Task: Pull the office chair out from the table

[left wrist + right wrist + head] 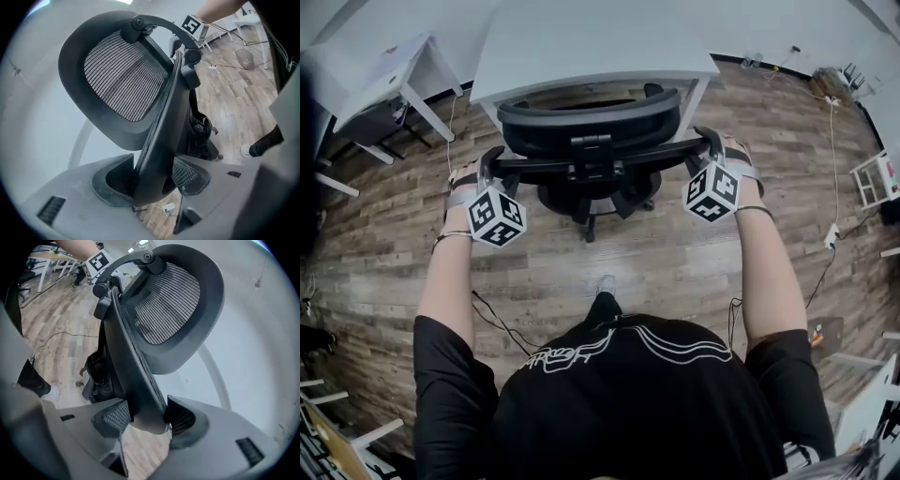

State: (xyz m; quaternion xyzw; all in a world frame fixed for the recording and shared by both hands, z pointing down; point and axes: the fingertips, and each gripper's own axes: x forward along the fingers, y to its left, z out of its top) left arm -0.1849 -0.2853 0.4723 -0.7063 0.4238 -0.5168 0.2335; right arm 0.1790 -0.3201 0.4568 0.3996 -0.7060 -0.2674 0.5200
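The black office chair point(591, 127) stands with its seat partly under the white table point(581, 47); its mesh backrest faces me. My left gripper point(490, 167) is clamped on the backrest's left edge and my right gripper point(710, 145) on its right edge. In the left gripper view the backrest's dark frame point(159, 140) runs between the jaws of the left gripper point(152, 180), with the pads against it. The right gripper view shows the same on the other side: the frame point(126, 362) sits pinched in the right gripper point(143, 416). The mesh headrest point(122, 75) rises above.
A small white side table point(384, 75) stands at the back left. Cables point(830, 141) trail over the wood floor at the right, near a white rack point(877, 178). My shoe point(606, 284) is just behind the chair's base.
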